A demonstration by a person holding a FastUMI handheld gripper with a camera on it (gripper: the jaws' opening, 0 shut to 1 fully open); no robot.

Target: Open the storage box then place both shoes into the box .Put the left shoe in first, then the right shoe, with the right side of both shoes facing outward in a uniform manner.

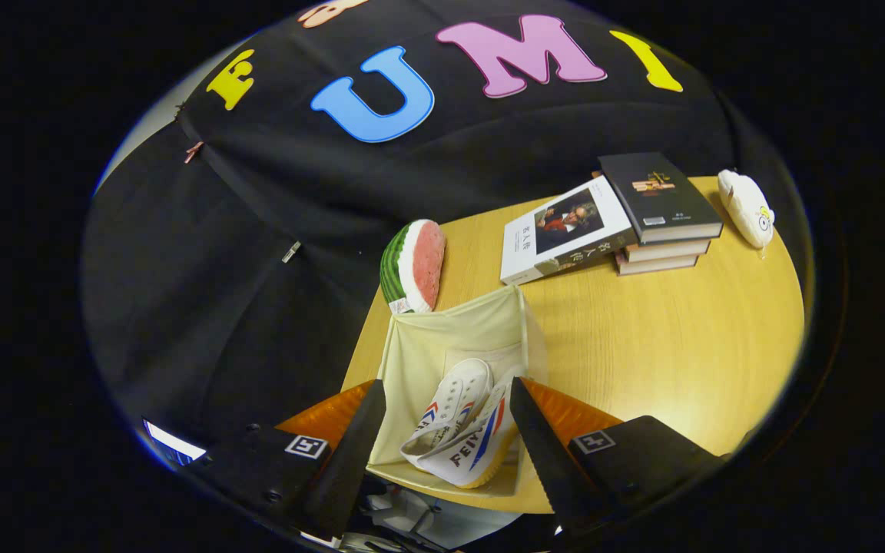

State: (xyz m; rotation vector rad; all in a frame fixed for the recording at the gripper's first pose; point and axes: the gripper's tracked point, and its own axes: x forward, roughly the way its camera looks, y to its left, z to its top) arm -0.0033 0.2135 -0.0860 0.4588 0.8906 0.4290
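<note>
Two white shoes (459, 430) lie together inside the open cream storage box (419, 353), between the spread, empty fingers of the gripper (442, 442). Packing looks finished; next likely calls for lifting clear. The box sits on a wooden table (665, 346) beside a watermelon toy (413, 266) and stacked books (619, 219).
</note>
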